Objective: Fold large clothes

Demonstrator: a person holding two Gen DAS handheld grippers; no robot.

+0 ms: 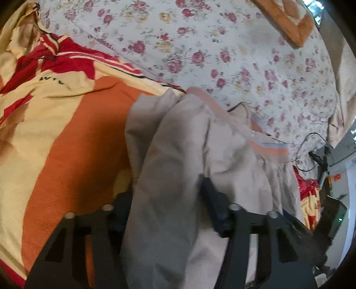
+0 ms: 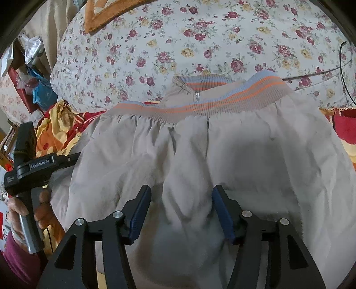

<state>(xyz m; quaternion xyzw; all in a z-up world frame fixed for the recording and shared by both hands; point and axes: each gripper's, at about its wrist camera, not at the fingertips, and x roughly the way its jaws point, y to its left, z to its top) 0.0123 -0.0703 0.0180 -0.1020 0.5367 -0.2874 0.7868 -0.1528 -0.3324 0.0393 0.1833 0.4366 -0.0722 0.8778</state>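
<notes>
Both views show the beige jacket (image 2: 200, 151) lying on the bed, partly on the orange, yellow and red blanket (image 1: 73, 124) and partly toward the floral bedsheet (image 2: 178, 44).

Right wrist view: my right tool (image 2: 181, 211) sits low over the jacket's body panel. Its fingers are spread apart, blue pads (image 2: 139, 213) on either side of a raised wrinkle; no cloth is pinched between them. The ribbed hem band (image 2: 200, 106), striped in blue and orange, runs across the far edge of the garment. Behind it the collar (image 2: 195, 83) stands up, with the zipper pull (image 2: 197, 96) at its centre. A black cable (image 2: 342, 73) lies on the bedsheet at far right.

My left tool (image 2: 66, 159) appears at the left edge of this view, reaching to the jacket's side edge; my left hand (image 2: 29, 209) grips its handle.

Left wrist view: my left tool (image 1: 169, 200) has a thick fold of the beige fabric running up between its fingers. The right finger (image 1: 213, 200) shows; the left one is mostly covered by cloth. Fingers stand wide, so I cannot tell whether they are actually clamping the fold. The frame is somewhat blurred.

An orange cushion (image 1: 287, 20) lies at the far corner of the bed.
</notes>
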